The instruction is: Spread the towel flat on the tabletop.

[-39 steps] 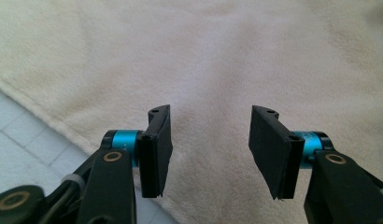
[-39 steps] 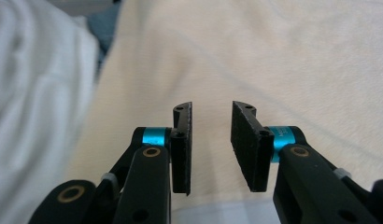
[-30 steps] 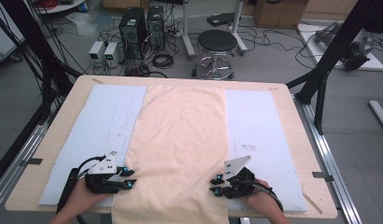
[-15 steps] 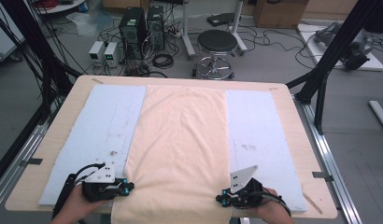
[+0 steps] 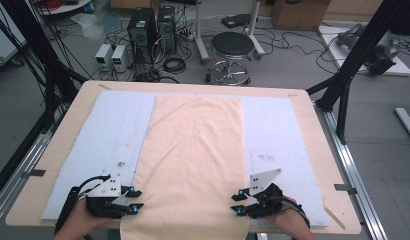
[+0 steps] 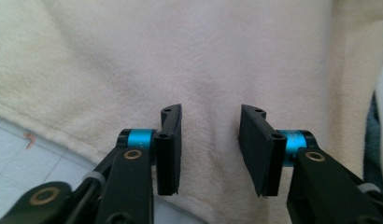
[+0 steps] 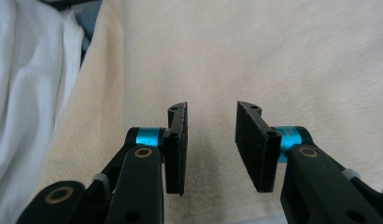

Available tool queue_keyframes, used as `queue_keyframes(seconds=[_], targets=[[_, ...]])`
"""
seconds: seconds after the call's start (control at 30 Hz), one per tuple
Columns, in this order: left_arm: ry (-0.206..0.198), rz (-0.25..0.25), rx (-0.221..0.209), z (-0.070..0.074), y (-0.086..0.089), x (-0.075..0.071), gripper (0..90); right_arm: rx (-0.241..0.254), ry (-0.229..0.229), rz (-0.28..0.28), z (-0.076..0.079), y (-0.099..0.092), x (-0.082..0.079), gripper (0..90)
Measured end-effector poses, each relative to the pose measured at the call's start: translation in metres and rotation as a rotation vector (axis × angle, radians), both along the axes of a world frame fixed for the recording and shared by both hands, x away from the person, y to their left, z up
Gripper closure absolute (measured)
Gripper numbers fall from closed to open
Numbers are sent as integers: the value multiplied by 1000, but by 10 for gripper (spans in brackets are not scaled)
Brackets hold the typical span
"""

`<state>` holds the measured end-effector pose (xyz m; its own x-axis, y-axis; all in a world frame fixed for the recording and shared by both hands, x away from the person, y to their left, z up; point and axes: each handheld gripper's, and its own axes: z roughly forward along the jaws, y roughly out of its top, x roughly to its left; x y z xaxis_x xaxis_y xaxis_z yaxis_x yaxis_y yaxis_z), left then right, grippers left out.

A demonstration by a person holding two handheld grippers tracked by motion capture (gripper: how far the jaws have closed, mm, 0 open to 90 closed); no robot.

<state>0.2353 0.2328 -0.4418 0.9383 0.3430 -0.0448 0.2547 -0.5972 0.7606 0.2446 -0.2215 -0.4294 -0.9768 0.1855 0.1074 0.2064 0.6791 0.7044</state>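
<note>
Both grippers' jaws just opened off towel [image 5: 193,165]: left gripper [image 5: 134,199], right gripper [image 5: 238,203] narrowly open.

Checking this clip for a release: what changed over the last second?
Both grippers' jaws have just been opening: left gripper and right gripper now stand open at the cream towel's near corners, the cloth lying unpinched between the pads. The towel stayed flat on the pale mat.

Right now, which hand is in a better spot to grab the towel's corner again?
Neither clearly: the left tongs and right tongs, both just opened, sit equally at the cream towel's near corners.
</note>
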Motion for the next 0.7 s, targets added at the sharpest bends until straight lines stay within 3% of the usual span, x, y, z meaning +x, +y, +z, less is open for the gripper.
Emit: queue_keyframes(seconds=[0.07,0.13,0.3,0.4,0.57,0.7], targets=[[12,6,-11,0,2,0,655,-40,0,18,-7,3,-2,713],[24,10,-20,-1,3,-2,655,-25,0,20,-7,0,-3,782],[30,-2,-22,0,5,-9,655,-28,-3,33,-7,-1,-8,835],[39,8,-26,2,6,-8,636,-8,26,10,-6,-1,-6,740],[-4,69,-59,12,8,0,515,51,-10,-114,8,-7,6,637],[-51,123,-108,25,9,11,447,81,-42,-221,17,-13,23,465]])
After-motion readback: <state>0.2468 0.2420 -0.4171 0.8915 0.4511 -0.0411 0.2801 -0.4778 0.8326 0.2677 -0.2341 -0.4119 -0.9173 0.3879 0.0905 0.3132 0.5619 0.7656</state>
